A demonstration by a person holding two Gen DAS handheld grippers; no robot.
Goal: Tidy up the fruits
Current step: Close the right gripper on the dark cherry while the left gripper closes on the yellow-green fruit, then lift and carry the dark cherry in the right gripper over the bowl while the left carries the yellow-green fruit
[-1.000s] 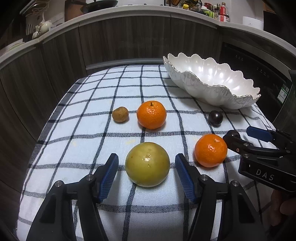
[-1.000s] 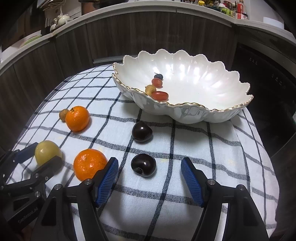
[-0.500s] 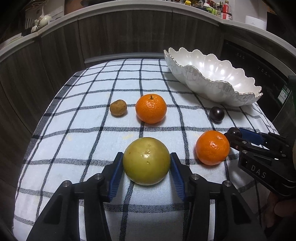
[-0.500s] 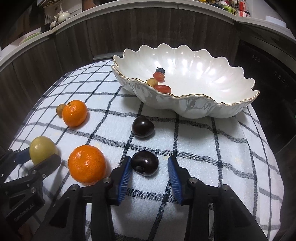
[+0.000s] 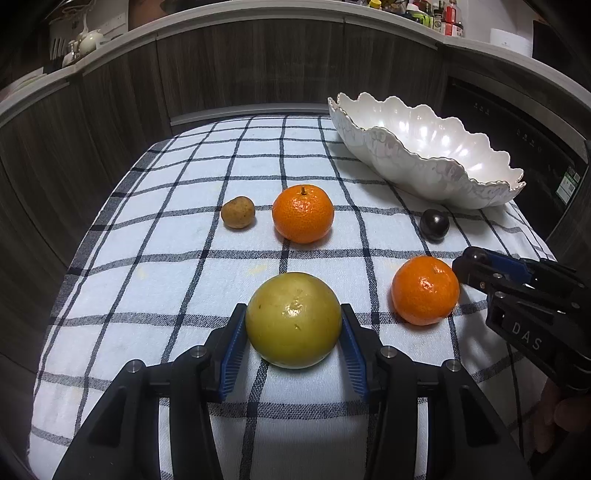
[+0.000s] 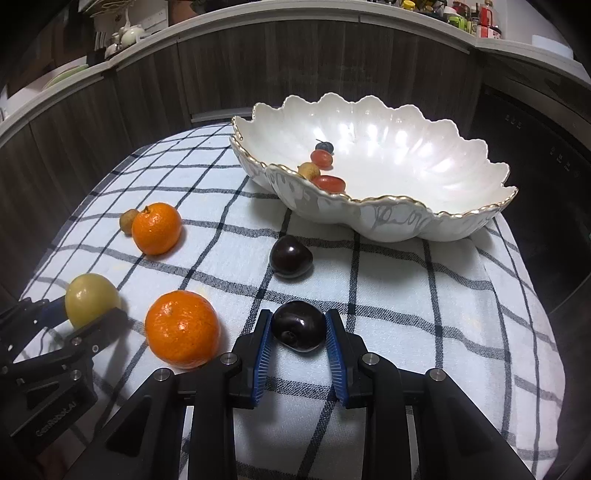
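Note:
My left gripper (image 5: 293, 323) is shut on a large yellow-green fruit (image 5: 293, 319) that rests on the checked cloth; it also shows in the right wrist view (image 6: 92, 299). My right gripper (image 6: 298, 328) is shut on a dark plum (image 6: 299, 325) on the cloth. A second dark plum (image 6: 290, 256) lies beyond it. Two oranges (image 5: 303, 213) (image 5: 424, 290) and a small brown fruit (image 5: 238, 212) lie on the cloth. The white scalloped bowl (image 6: 388, 218) holds several small fruits (image 6: 327, 182) at the back right.
The checked cloth (image 5: 166, 258) covers a small table whose edges drop off on all sides. Dark wooden cabinets (image 5: 240, 62) curve behind it. A dark appliance (image 6: 535, 147) stands to the right. Bottles sit on the counter (image 6: 476, 22).
Both grippers have closed from open: the left onto the yellow-green fruit, the right onto the near dark plum. Both moved forward a little.

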